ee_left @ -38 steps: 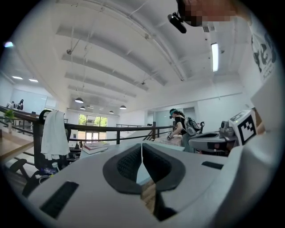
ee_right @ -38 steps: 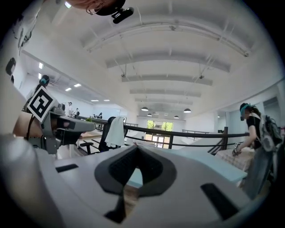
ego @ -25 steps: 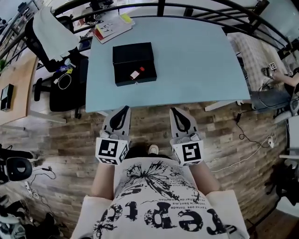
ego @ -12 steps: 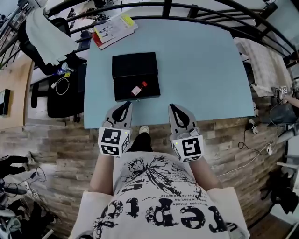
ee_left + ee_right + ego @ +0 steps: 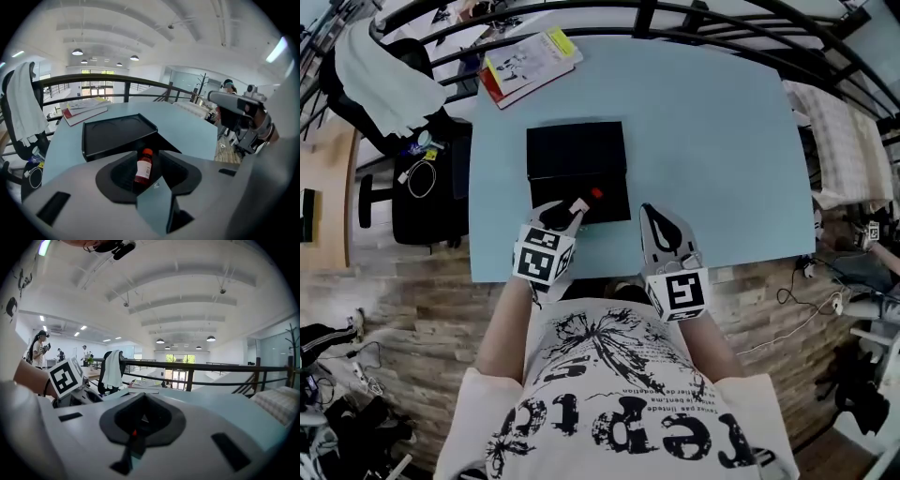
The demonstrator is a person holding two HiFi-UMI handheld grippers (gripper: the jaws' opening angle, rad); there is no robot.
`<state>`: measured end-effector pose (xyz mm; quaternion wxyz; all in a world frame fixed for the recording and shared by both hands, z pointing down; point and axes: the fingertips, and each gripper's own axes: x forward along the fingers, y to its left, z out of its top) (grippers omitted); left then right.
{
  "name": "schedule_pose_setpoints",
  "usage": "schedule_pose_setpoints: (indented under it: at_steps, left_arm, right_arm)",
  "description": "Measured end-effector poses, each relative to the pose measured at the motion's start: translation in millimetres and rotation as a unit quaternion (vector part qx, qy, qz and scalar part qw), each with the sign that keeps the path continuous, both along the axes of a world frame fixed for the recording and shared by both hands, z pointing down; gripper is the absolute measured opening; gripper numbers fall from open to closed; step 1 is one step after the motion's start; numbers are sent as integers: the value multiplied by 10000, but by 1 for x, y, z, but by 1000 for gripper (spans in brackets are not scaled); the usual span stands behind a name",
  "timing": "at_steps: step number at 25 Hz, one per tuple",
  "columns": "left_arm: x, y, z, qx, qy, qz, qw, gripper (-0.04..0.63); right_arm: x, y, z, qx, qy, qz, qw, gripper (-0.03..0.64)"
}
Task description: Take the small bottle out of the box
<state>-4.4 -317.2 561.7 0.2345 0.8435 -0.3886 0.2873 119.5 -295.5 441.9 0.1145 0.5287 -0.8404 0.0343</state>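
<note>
An open black box (image 5: 577,150) lies on the light blue table (image 5: 703,122). In its near half lies a small bottle (image 5: 581,203) with a white label and a red cap. My left gripper (image 5: 565,212) hovers at the box's near edge, just short of the bottle. Its jaws are opening, and in the left gripper view the bottle (image 5: 143,168) shows through the gap of the left gripper (image 5: 149,157), untouched by the pads. My right gripper (image 5: 653,215) is shut over the table's front edge, right of the box, holding nothing; the right gripper (image 5: 140,414) points across the table.
A book (image 5: 530,64) lies at the table's far left corner. A white cloth (image 5: 380,70) hangs on a chair left of the table. A black railing (image 5: 722,33) runs behind the table. A person's torso fills the bottom of the head view.
Both grippers have come forward from over the floor to the table's front edge. The left one has reached the box's near edge and its jaws have parted. The right stays shut.
</note>
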Motion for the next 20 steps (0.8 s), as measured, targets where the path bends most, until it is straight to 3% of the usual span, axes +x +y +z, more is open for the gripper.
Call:
schedule_pose_setpoints:
  at_steps: [7, 12, 17, 20]
  left_arm:
    - [18, -18, 48, -811, -602, 377, 9942, 221]
    - [32, -27, 70, -1026, -1011, 581, 9879, 235]
    - [40, -26, 98, -1377, -1611, 1020, 9719, 235]
    - [36, -30, 113, -1361, -1983, 1147, 9638, 233]
  right_arm:
    - [14, -20, -6, 24, -89, -213, 9997, 9]
    - [22, -28, -13, 70, -122, -413, 9990, 9]
    - [30, -35, -11, 15, -117, -505, 9987, 9]
    - [33, -39, -11, 16, -110, -562, 9984, 9]
